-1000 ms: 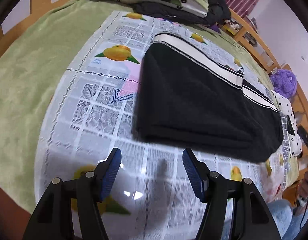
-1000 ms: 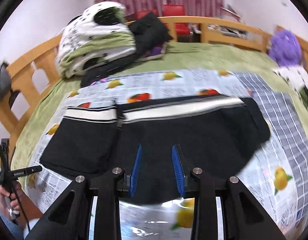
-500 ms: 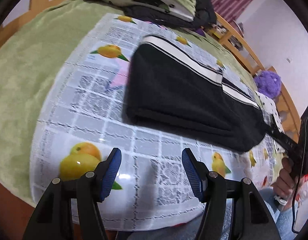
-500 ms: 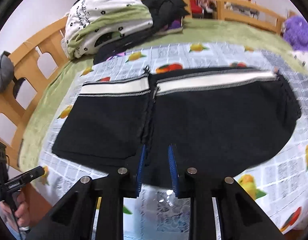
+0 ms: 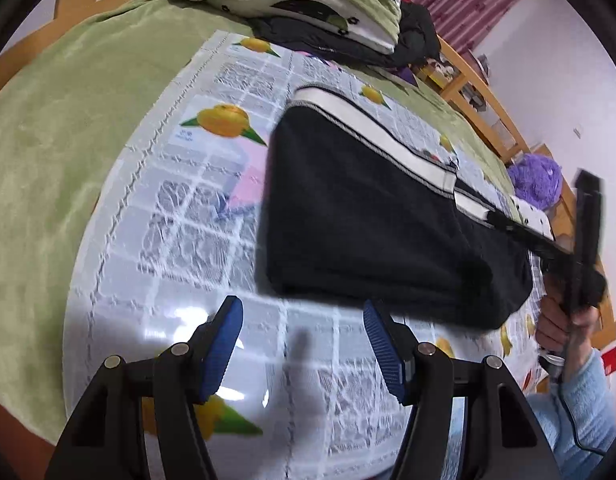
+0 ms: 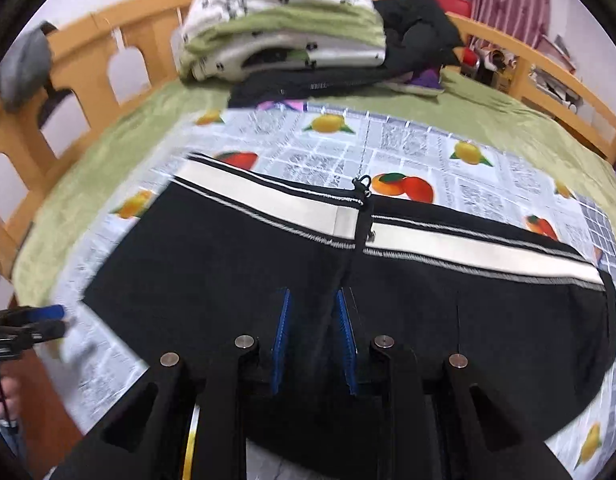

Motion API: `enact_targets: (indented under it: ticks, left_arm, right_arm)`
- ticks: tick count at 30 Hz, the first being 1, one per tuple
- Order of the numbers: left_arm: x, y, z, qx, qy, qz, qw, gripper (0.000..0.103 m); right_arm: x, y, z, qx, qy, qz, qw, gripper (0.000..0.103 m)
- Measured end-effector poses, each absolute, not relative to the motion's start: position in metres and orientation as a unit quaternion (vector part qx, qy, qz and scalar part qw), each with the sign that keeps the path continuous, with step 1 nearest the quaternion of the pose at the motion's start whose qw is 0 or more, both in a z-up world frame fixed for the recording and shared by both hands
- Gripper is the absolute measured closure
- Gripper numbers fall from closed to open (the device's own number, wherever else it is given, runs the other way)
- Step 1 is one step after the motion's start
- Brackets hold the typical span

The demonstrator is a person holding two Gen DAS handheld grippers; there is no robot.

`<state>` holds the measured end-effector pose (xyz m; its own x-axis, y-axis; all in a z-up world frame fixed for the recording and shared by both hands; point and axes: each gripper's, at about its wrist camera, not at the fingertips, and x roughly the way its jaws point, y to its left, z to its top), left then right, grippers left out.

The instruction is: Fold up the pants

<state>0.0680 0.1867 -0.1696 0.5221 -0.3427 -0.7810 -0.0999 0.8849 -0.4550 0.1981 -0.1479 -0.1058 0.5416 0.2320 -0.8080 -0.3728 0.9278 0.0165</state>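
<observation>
The right gripper (image 6: 312, 342) hovers over the near edge of the black pants (image 6: 228, 272), its jaws narrowly apart with no cloth visibly pinched. The pants lie flat across the fruit-print cloth (image 6: 419, 140) on the bed, white waistband toward the far side. The left gripper (image 5: 302, 350), jaws wide apart and empty, waits over bare cloth by the pants' near left corner. Judged step: reaching for a fold; next, pinch the near hem.

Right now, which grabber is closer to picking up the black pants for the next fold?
Probably the right gripper: its narrow jaws hang right over the black pants, near the middle seam. The left gripper is open above the fruit-print cloth, short of the pants' edge.
</observation>
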Motion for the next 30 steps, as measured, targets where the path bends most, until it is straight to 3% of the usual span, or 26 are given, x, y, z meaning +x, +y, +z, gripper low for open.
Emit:
enact_targets:
  ticks: [6, 14, 16, 17, 23, 30]
  left_arm:
    - [0.091, 0.193, -0.175, -0.249, 0.477, -0.08, 0.839, 0.043]
    - [0.104, 0.186, -0.185, -0.249, 0.485, -0.094, 0.833, 0.043]
    - [0.104, 0.184, -0.186, -0.248, 0.489, -0.095, 0.831, 0.043]
    - [0.104, 0.184, -0.186, -0.248, 0.49, -0.096, 0.83, 0.043]
    - [0.096, 0.184, -0.183, -0.245, 0.485, -0.096, 0.834, 0.043]
    - [0.096, 0.184, -0.186, -0.251, 0.478, -0.087, 0.837, 0.043]
  right_arm:
    - [0.248, -0.14, -0.146, -0.077, 0.483, 0.164, 0.857, 0.079]
    - [0.249, -0.133, -0.175, -0.119, 0.484, 0.153, 0.854, 0.079]
    - [0.25, -0.131, -0.176, -0.126, 0.482, 0.146, 0.855, 0.095]
    - [0.251, -0.131, -0.176, -0.122, 0.48, 0.146, 0.856, 0.098]
    - [0.249, -0.168, -0.133, -0.015, 0.442, 0.164, 0.882, 0.099]
    - [0.256, -0.165, -0.164, -0.014, 0.486, 0.145, 0.862, 0.096]
